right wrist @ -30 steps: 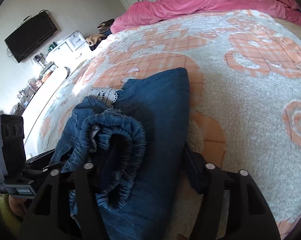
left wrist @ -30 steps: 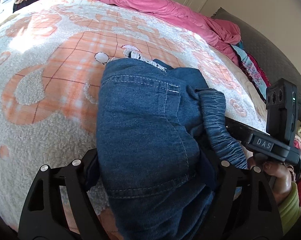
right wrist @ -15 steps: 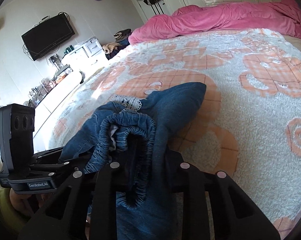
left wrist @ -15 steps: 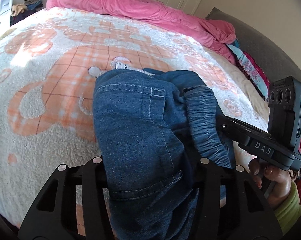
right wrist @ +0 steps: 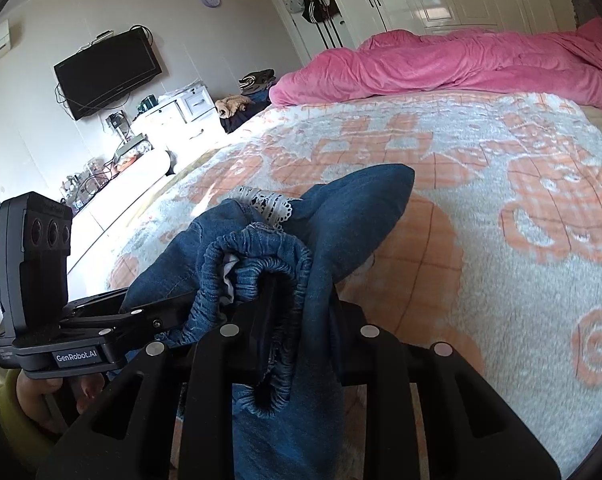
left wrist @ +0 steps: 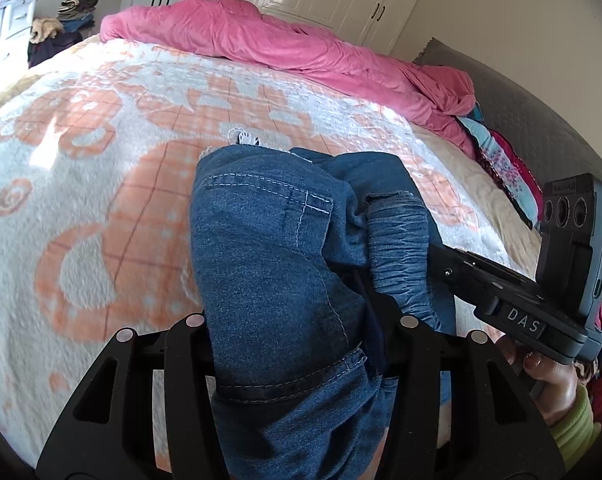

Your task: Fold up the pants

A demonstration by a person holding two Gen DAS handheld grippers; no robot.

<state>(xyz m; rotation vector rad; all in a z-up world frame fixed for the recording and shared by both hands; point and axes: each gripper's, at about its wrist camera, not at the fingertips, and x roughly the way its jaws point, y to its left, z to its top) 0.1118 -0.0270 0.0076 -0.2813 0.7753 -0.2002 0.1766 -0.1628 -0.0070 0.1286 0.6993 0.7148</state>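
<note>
I have the pants [left wrist: 277, 280] bunched in both claws. They are soft blue denim, limp and fairly heavy for cloth, so they sag wherever I leave them unsupported; the weave is not slippery, but a thick wad can creep out of a shallow bite. My left gripper [left wrist: 301, 344] is clamped on a folded thickness of denim that rises from between its 2 fingers and drapes ahead of it over the blanket [left wrist: 101, 208]. My right gripper [right wrist: 297, 344] is pinched on the gathered elastic waistband [right wrist: 257, 264], which loops up just ahead of its fingertips, with a lace-trimmed hem [right wrist: 269, 204] peeking out beyond. I judge the waistband the best hold: it is thick, ridged and stops the cloth sliding. The bundle hangs between my 2 claws, its far end resting on the bed in front of both.
</note>
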